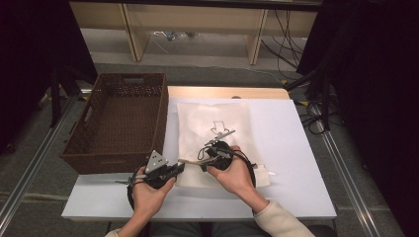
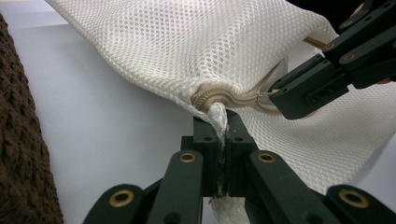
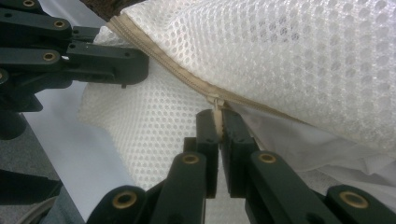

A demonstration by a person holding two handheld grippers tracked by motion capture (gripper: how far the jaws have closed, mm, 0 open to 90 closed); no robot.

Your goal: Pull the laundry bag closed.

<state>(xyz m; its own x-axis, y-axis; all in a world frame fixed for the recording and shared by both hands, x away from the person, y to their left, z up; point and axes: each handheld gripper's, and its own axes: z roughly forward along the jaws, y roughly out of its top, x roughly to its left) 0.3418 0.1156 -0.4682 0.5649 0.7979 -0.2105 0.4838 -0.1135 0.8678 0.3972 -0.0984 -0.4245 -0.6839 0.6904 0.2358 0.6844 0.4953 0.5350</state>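
Note:
A white mesh laundry bag (image 1: 212, 128) with a beige zipper lies on the white table, its near edge lifted. My left gripper (image 1: 179, 166) is shut on the bag's corner (image 2: 218, 116) at the zipper's end. My right gripper (image 1: 203, 159) is shut on the beige zipper pull (image 3: 217, 116), close beside the left one. In the left gripper view the right gripper's black jaws (image 2: 322, 79) reach in from the right. In the right gripper view the left gripper's jaws (image 3: 93, 63) come in from the left. The zipper (image 3: 168, 74) runs up and away from the pull.
A brown woven basket (image 1: 118, 121) stands at the table's left, its wall (image 2: 23, 154) close beside the left gripper. The white table (image 1: 291, 168) has bare room to the right of the bag. A small white tab (image 1: 264, 175) lies by the right hand.

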